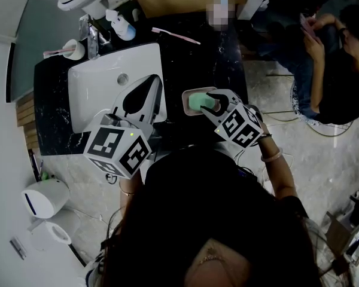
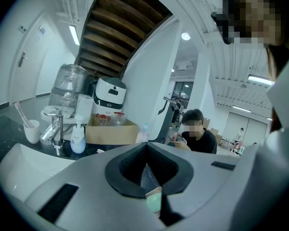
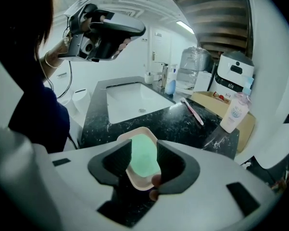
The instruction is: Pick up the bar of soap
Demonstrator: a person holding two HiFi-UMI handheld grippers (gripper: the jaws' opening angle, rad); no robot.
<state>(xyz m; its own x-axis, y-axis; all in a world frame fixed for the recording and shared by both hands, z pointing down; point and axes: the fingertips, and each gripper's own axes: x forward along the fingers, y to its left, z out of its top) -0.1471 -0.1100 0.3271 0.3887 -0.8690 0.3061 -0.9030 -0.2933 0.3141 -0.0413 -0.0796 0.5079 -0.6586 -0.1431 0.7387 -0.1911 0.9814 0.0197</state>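
Jaws of the right gripper [image 3: 143, 150], spread astride the soap [image 3: 143, 161], may catch the dish [image 3: 135, 183] rim or squirt the slippery bar away on closing; those of the left gripper [image 2: 145, 153] are pressed together.

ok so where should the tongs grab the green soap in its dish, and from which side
Grip the soap across its two long sides, coming down from above. It lies flat in a shallow dish whose rim would likely block a level approach; the open right tongs frame its narrow width.
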